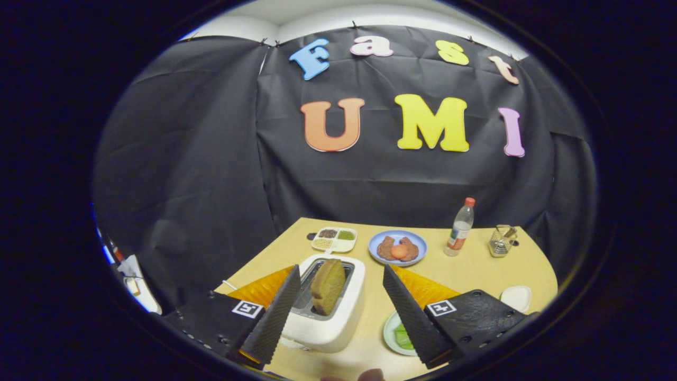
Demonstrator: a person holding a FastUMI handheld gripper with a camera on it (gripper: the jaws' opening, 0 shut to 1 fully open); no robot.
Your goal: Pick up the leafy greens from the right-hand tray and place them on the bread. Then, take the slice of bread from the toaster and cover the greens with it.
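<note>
So the surface (476, 270) is a pale wood top that runs back to the black cloth wall, and its far edge and right-hand edge are both easy to see. Most of the bare room is on the right side and down the middle strip ahead of me.

My claw (338, 301) is wide open and gripping nothing, fingers spread well apart. One white toaster (328, 317) sits between them, closer to my left finger, with one slice of bread (328, 286) standing up out of its slot.

Just inside my right finger there's a pale green tray (394, 333) with the leafy greens (403, 336) on it, partly hidden behind that finger.

Beyond the toaster: one blue plate (398, 247) carrying brownish food with an orange round piece on top, and one white divided dish (334, 239) with four compartments of bits.

Further right, near the back edge, one clear bottle (460, 227) with a red cap stands upright, then one small wire holder (501, 241). One small white dish (515, 297) sits near the right edge, beyond my right finger.
</note>
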